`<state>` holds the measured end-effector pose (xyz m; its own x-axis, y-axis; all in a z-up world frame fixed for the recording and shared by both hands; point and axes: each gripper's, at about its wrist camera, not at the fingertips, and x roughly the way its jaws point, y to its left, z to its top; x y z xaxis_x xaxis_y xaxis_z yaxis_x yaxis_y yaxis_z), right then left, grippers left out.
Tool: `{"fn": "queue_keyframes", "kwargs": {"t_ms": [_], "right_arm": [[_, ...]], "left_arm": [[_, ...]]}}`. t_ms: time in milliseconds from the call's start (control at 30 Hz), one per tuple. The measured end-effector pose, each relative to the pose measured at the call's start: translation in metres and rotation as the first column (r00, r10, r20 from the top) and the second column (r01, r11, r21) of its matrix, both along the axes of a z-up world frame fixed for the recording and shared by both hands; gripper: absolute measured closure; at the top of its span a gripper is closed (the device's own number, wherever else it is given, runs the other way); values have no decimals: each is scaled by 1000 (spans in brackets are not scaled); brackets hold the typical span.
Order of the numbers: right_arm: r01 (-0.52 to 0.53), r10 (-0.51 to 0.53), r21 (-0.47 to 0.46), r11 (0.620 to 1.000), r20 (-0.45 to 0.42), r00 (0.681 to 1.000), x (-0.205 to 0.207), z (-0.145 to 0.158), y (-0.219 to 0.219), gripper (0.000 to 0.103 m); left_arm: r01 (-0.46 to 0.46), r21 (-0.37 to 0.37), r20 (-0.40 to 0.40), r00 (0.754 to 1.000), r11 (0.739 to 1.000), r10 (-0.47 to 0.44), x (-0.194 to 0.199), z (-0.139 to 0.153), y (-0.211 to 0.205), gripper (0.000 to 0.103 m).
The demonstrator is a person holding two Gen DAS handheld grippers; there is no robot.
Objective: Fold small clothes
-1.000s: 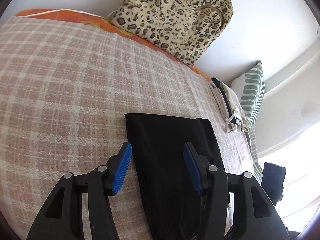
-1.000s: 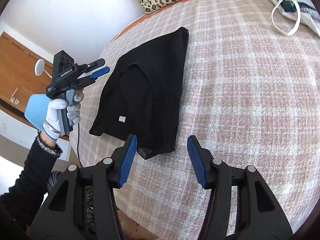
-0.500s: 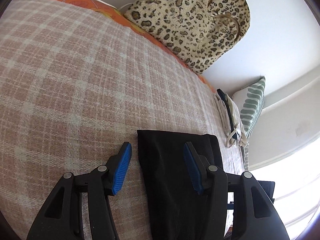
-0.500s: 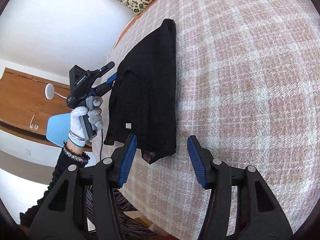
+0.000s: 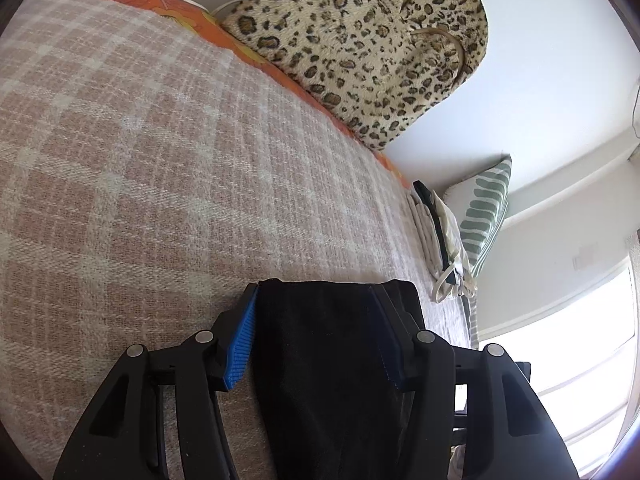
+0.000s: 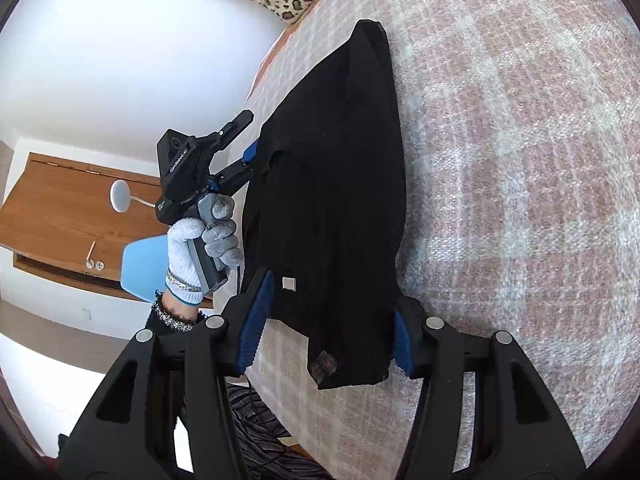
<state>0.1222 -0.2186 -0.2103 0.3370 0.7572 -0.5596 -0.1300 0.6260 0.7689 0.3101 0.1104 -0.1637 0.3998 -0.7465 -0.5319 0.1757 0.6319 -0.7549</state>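
Observation:
A small black garment (image 6: 332, 200) lies folded lengthwise on the pink plaid blanket (image 6: 520, 160). It also shows in the left wrist view (image 5: 332, 360). My left gripper (image 5: 316, 340) is open, its blue-padded fingers (image 5: 240, 344) straddling one end of the garment. In the right wrist view the left gripper (image 6: 248, 148) sits at the garment's left edge, held by a gloved hand. My right gripper (image 6: 332, 328) is open, its jaws on either side of the garment's near end with the white tag (image 6: 289, 283).
A leopard-print bag (image 5: 360, 40) stands against the wall at the bed's far side. A stack of folded clothes (image 5: 440, 236) and a green-striped pillow (image 5: 486, 216) lie at the far right. A blue chair (image 6: 144, 268) and wooden furniture (image 6: 60, 216) stand beyond the bed edge.
Both grippers have moved forward onto the garment: the left now straddles its end, the right now straddles the tagged near end. Both jaws stay open.

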Motion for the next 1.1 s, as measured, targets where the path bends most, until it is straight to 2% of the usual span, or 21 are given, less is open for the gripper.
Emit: {"fn": "queue_keyframes", "kwargs": {"t_ms": [100,167,200,233,300,367,467,533,633,700,800,933,1100], "right_arm": [[6,-6,-5,1000,9,1000,-1,0,11,47],[14,-14,-8,1000,11,1000,-2,1,15,47],[19,-19,-12,1000,14,1000,-1,2,18,47],[20,-20,-20,1000,18,1000,-3,3,17,47],[27,-25,-39,999,30,999,-3,6,23,47],[29,-26,-85,996,44,999,-1,9,30,52],[37,-24,-198,980,68,997,2,13,39,71],[47,-27,-260,964,76,997,6,15,47,87],[54,-25,-322,945,94,995,7,19,60,92],[57,-5,-398,916,130,992,7,25,75,92],[64,33,-491,869,187,982,5,34,96,93],[82,59,-552,830,232,971,6,41,112,94],[101,72,-583,806,267,961,10,49,112,94]], "left_arm": [[25,28,24,999,999,-26,-2,1,-9,54],[32,43,22,999,999,-33,-2,0,-11,66],[27,67,17,999,997,-28,-2,-2,-13,82],[15,99,28,999,995,-18,-4,-2,-14,89],[14,161,56,998,987,-23,-7,1,-21,93],[12,259,96,995,966,-38,-12,7,-33,94],[18,414,166,982,910,-95,-23,16,-56,97],[13,492,207,969,871,-132,-32,19,-67,97],[-1,566,256,951,825,-174,-42,23,-79,98],[-16,597,283,940,802,-192,-47,27,-84,99],[-29,608,313,927,793,-206,-52,34,-88,99],[-42,617,339,915,786,-217,-59,42,-90,99],[-70,613,366,908,787,-204,-65,53,-85,99]]}}
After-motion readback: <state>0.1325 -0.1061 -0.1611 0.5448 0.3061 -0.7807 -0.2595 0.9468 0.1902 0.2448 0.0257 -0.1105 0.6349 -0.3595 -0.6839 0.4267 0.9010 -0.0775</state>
